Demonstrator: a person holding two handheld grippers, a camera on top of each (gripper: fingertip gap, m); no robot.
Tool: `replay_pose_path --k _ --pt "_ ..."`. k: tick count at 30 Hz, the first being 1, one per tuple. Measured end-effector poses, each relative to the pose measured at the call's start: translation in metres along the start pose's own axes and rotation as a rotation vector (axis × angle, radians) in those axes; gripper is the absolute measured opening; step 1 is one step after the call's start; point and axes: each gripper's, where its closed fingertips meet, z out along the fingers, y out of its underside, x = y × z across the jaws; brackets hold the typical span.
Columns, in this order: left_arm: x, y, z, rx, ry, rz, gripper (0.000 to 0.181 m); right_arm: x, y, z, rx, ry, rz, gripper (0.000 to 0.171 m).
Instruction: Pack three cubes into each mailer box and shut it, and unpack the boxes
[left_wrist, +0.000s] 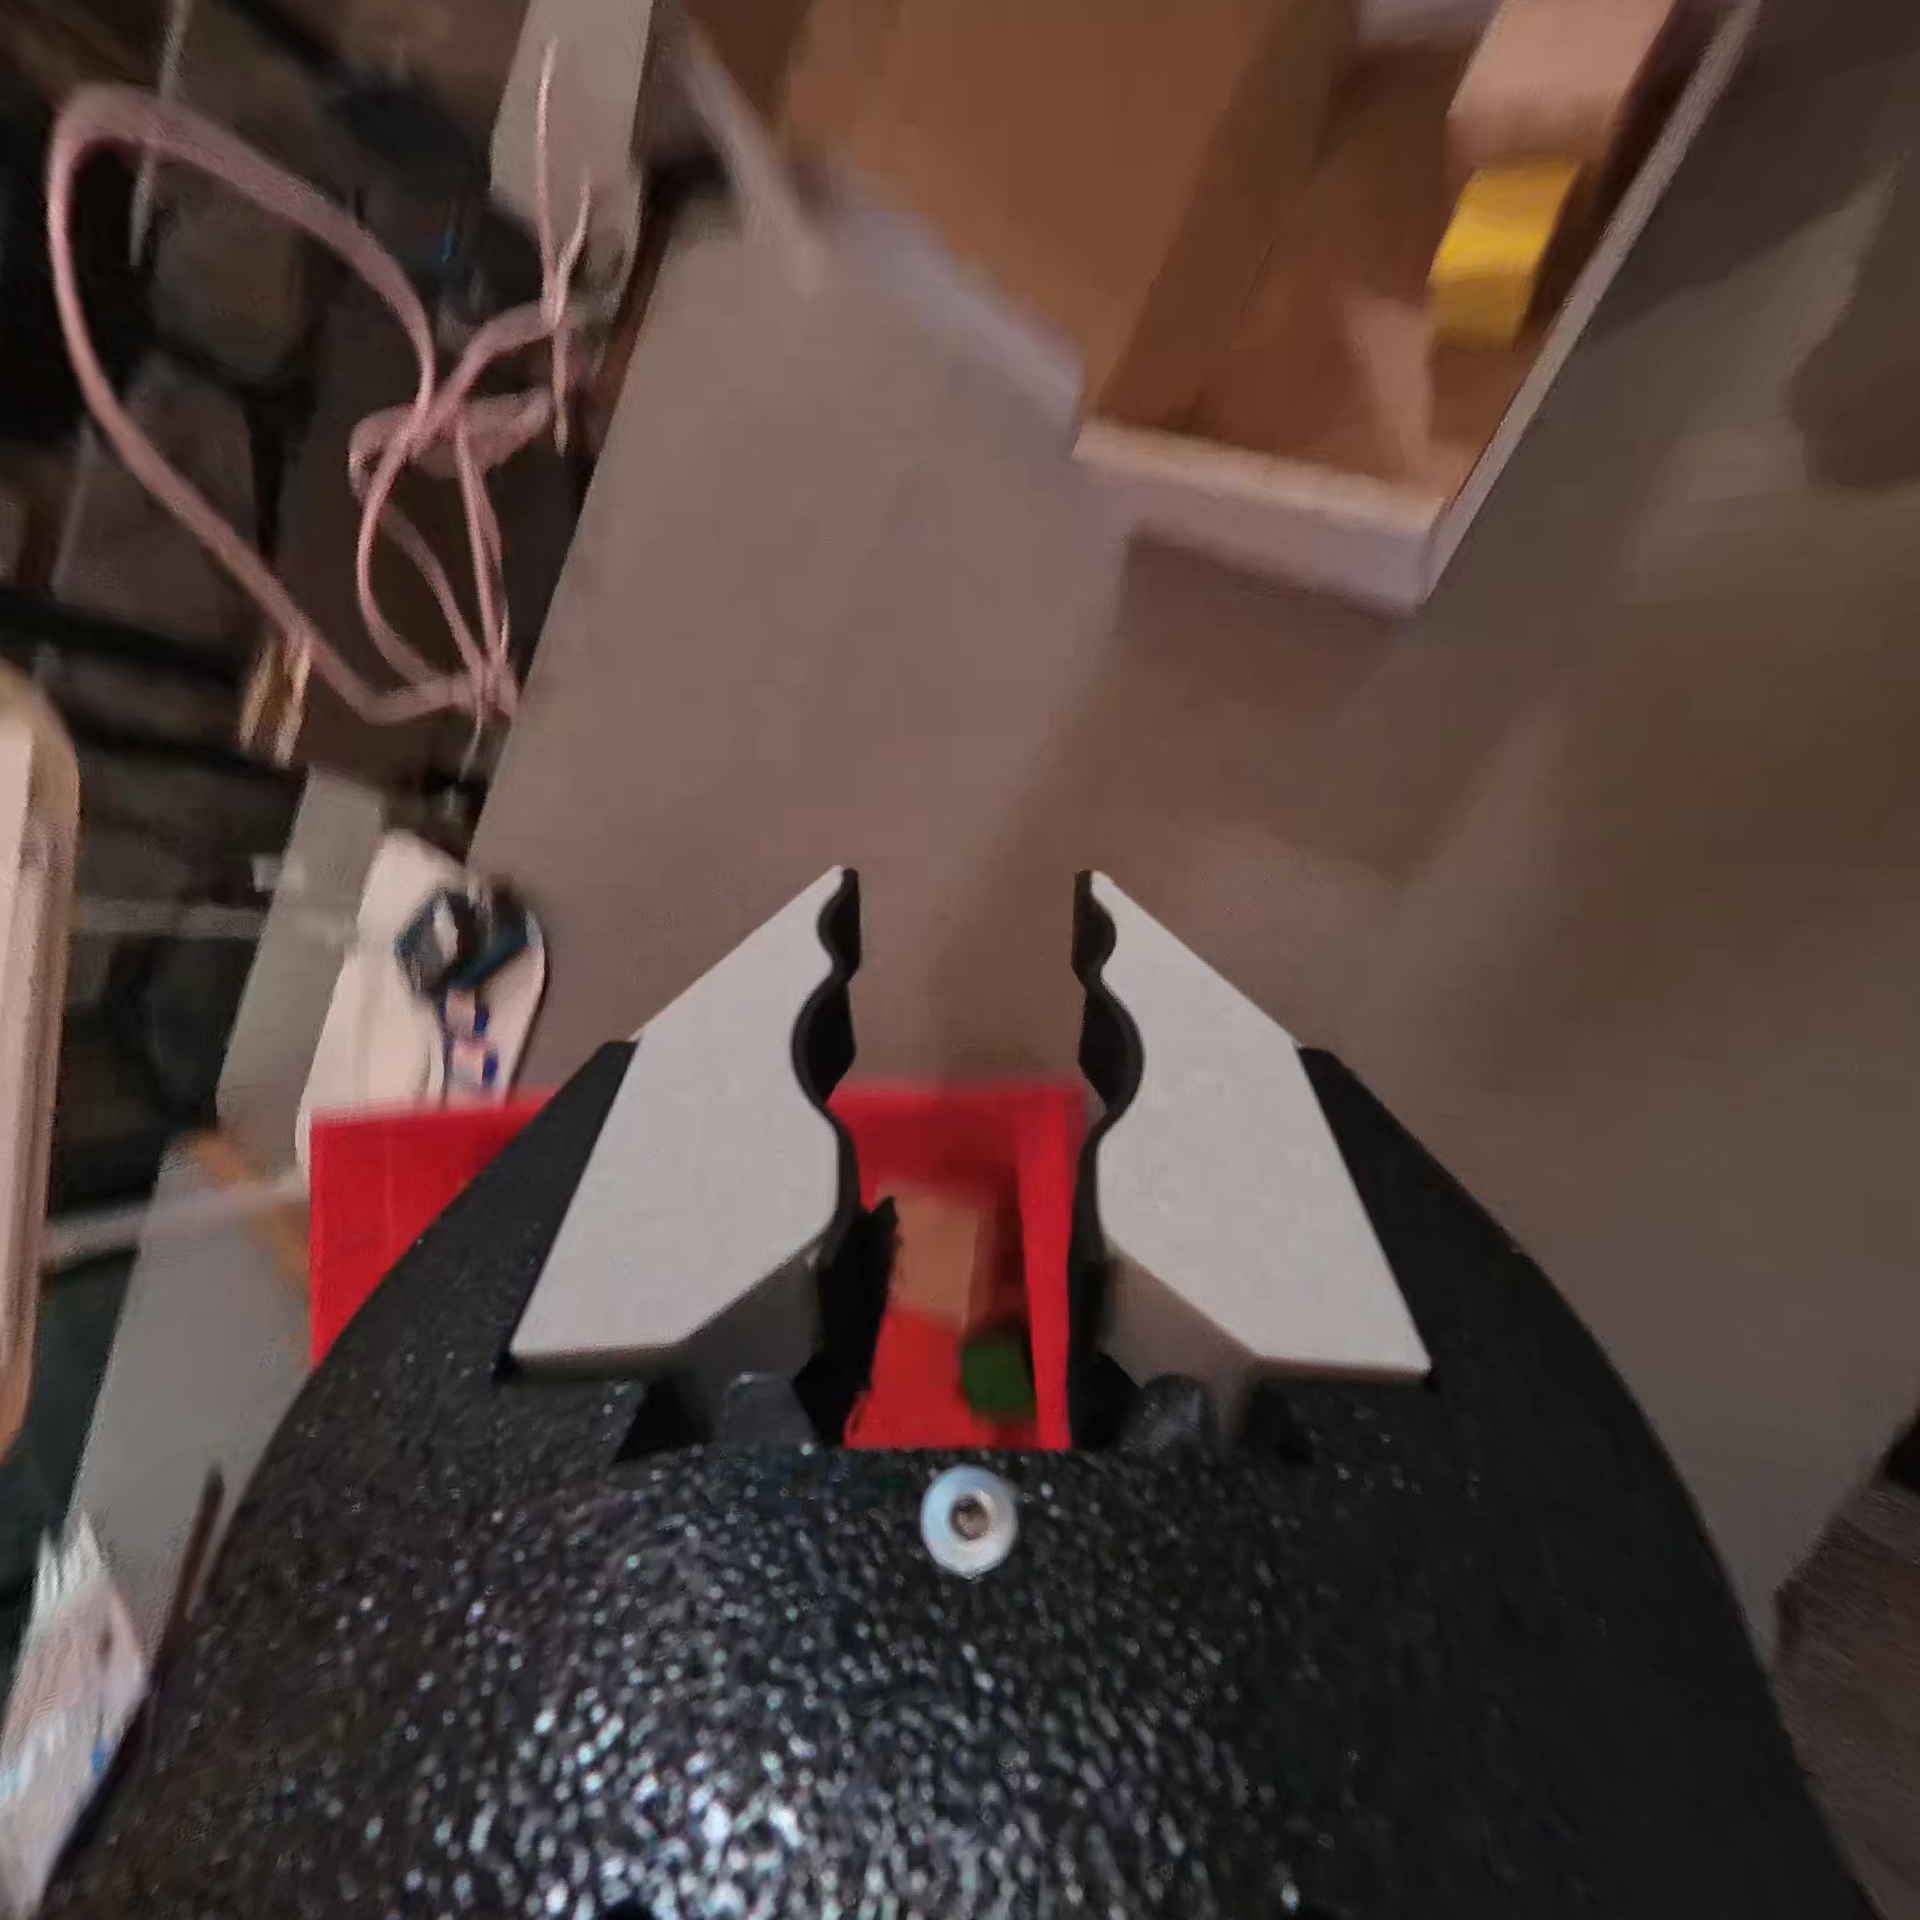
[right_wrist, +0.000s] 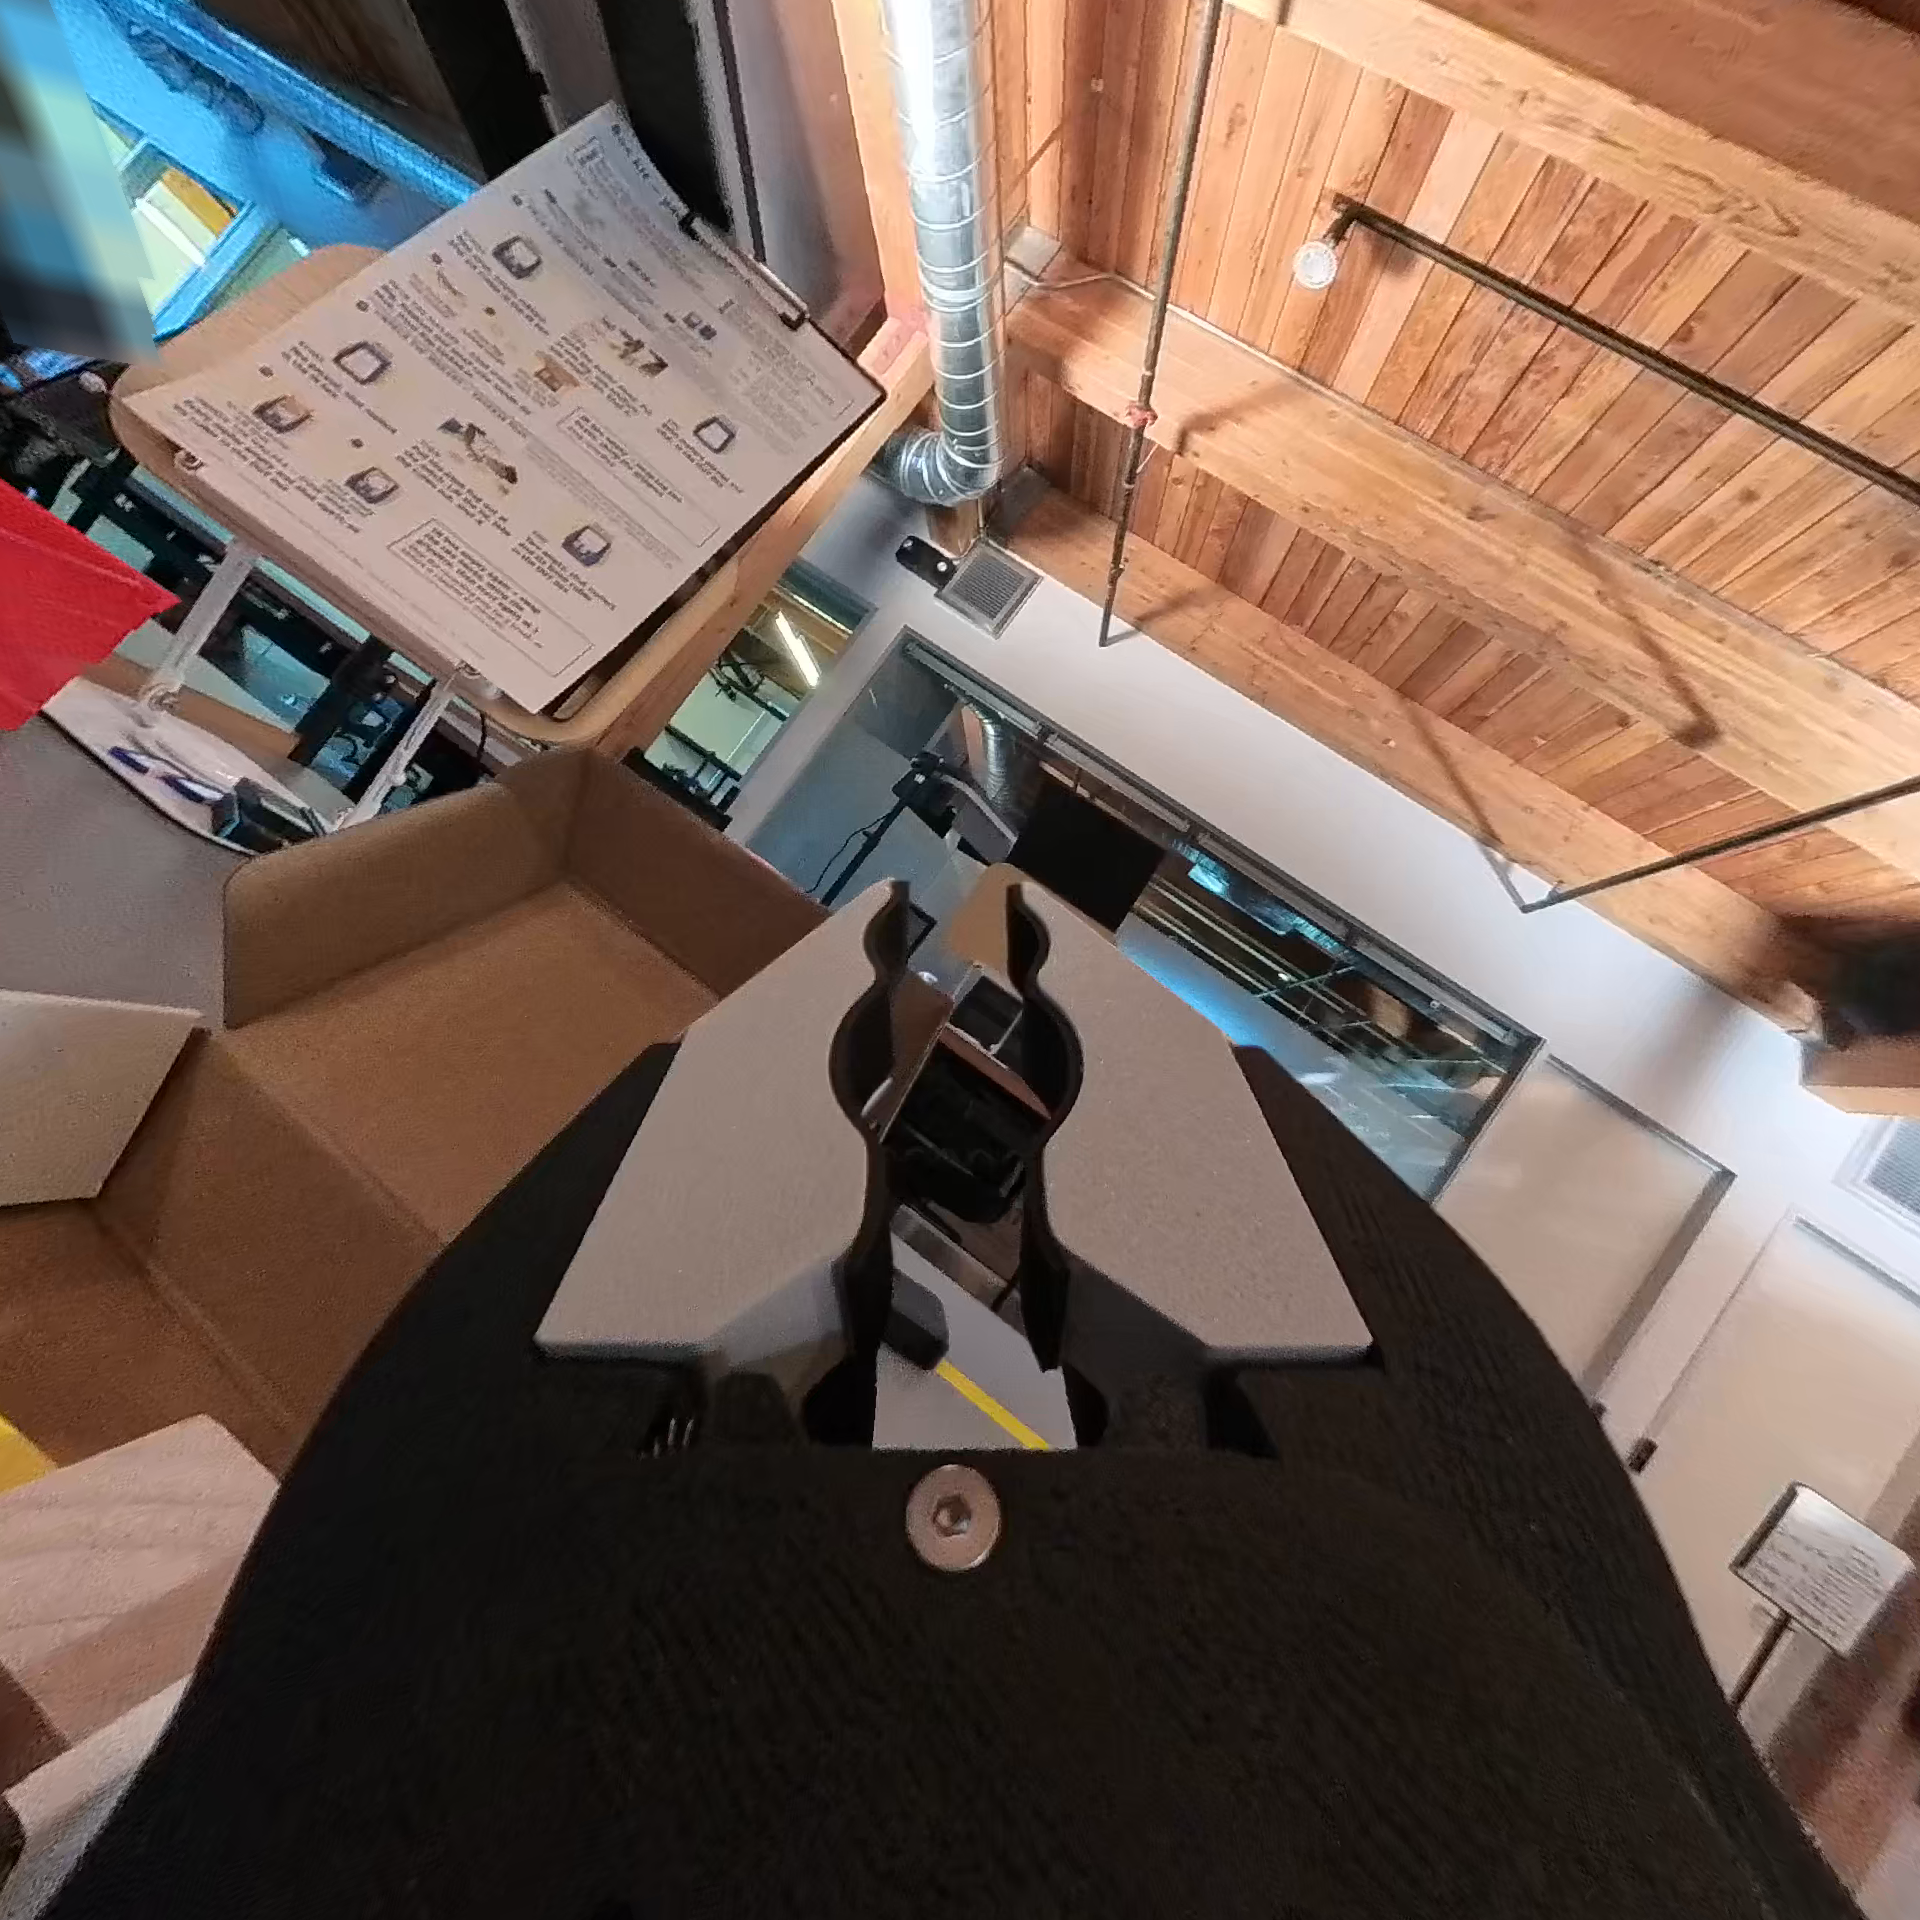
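Note:
In the blurred left wrist view, my left gripper (left_wrist: 966, 883) is open and empty, just above an open red mailer box (left_wrist: 416, 1195). Between the fingers I see a wooden cube (left_wrist: 940, 1257) and a green cube (left_wrist: 992, 1371) inside that box. Farther off stands an open brown mailer box (left_wrist: 1247, 260) with a yellow cube (left_wrist: 1496, 249) in it. My right gripper (right_wrist: 956, 894) points up toward the ceiling, its fingers a small gap apart with nothing between them. An open brown mailer box (right_wrist: 416, 987) lies left of it, and a wooden cube (right_wrist: 104, 1558) is at the lower left.
The boxes rest on a grey table (left_wrist: 1351, 831). Pink cables (left_wrist: 416, 416) hang beyond its left edge. A clipboard with a printed sheet (right_wrist: 499, 416) stands on a stand behind the brown box. A corner of the red box (right_wrist: 62, 613) shows at the left edge.

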Motion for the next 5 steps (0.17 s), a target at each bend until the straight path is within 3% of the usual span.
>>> replay_pose_path --k 1,5 --pt "-0.007 0.026 -0.009 -0.053 -0.009 -0.038 0.042 -0.002 0.002 0.0 -0.004 -0.007 0.004 0.017" --pt "-0.023 0.117 -0.037 -0.268 -0.001 -0.168 0.042 -0.006 0.001 0.001 0.0 -0.024 0.003 0.016"
